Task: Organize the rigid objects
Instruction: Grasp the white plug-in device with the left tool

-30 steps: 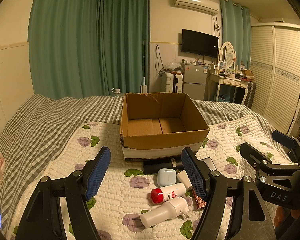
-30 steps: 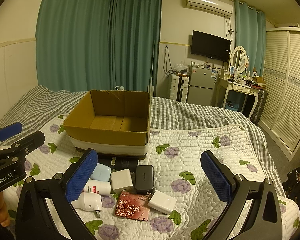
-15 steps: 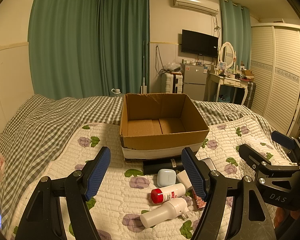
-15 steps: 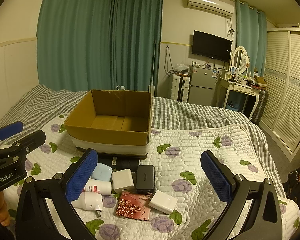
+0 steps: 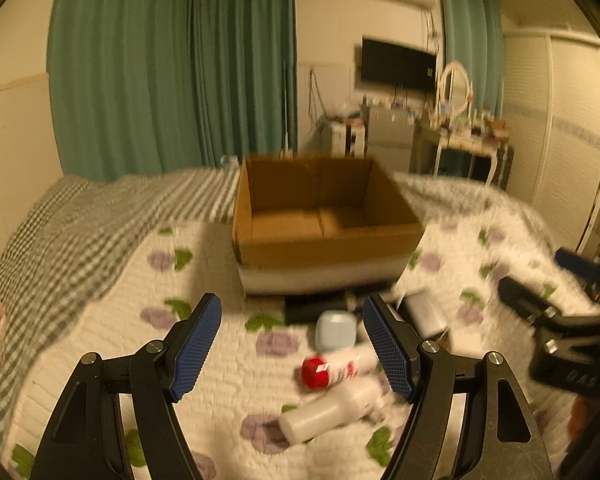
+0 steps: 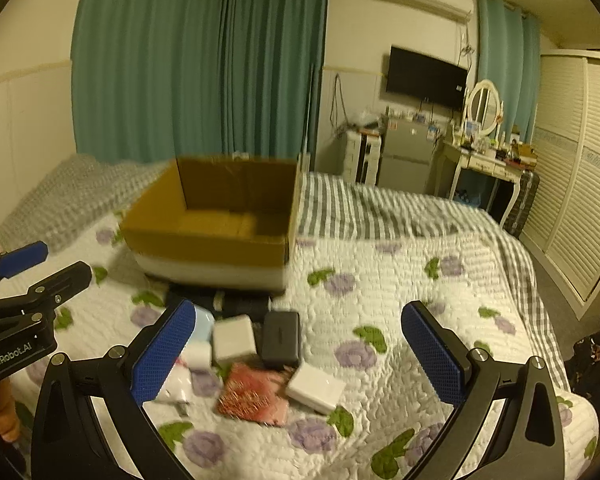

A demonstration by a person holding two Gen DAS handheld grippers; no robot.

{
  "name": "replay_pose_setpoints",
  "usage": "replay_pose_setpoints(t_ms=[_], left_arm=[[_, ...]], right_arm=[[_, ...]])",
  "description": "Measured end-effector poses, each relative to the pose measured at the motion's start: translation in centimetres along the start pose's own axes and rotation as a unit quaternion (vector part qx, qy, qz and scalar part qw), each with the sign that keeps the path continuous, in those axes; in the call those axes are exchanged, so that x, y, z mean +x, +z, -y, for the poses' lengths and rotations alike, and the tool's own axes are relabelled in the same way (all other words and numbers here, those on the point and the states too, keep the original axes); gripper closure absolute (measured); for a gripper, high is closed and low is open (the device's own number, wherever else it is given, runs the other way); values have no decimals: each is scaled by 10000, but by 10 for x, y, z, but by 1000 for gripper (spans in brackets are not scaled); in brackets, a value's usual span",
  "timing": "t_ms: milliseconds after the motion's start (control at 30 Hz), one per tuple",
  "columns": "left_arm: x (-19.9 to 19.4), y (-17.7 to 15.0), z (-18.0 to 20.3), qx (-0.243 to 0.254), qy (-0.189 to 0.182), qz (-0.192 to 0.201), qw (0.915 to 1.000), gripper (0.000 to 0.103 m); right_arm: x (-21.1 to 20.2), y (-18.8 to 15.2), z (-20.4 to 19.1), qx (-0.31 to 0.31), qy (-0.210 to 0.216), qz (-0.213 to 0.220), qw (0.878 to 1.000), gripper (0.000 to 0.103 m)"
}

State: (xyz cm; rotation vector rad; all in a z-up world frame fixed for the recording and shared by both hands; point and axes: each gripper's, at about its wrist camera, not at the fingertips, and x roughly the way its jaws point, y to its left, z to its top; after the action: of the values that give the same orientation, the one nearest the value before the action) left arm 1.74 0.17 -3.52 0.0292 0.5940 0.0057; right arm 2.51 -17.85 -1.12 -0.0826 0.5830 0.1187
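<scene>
Both my left tongs (image 5: pixel 292 344) and right tongs (image 6: pixel 300 356) gape empty above the bed (image 6: pixel 400 280); the clutter lies just ahead, cardboard box (image 5: pixel 320 216) beyond. I should straddle the red-capped bottle (image 5: pixel 332 366) squarely.

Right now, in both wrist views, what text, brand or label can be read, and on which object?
"GenRobot.AI": white lettering on the black body of the left hand-held gripper, seen in the right wrist view.
White lettering on the black right hand-held gripper: blurred, unreadable.
Red print on the red-capped white bottle: blurred, unreadable.
Marking on the black rectangular power bank: too small.
</scene>
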Motion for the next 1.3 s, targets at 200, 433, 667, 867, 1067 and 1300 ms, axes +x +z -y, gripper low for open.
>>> replay_pose_setpoints(t_ms=[200,433,667,867,1067,1300], left_arm=[[43,-42,10,369,-64,-939,9949,27],[77,-67,39,1036,-454,-1668,9795,27],[99,-77,64,1614,-662,-2024,9637,42],[73,-65,60,1340,-761,-1630,9745,59],[41,-31,29,605,-609,-1006,9912,59],[69,-5,11,180,-168,-1042,9943,59]], right_arm=[[30,-24,14,-17,48,-649,9979,0],[44,-34,23,120,267,-936,9952,0],[54,-39,26,174,353,-1110,9930,0],[54,-40,28,212,270,-1124,9931,0],[61,-35,18,23,136,-1238,9922,0],[99,-22,-4,-202,128,-1531,9879,15]])
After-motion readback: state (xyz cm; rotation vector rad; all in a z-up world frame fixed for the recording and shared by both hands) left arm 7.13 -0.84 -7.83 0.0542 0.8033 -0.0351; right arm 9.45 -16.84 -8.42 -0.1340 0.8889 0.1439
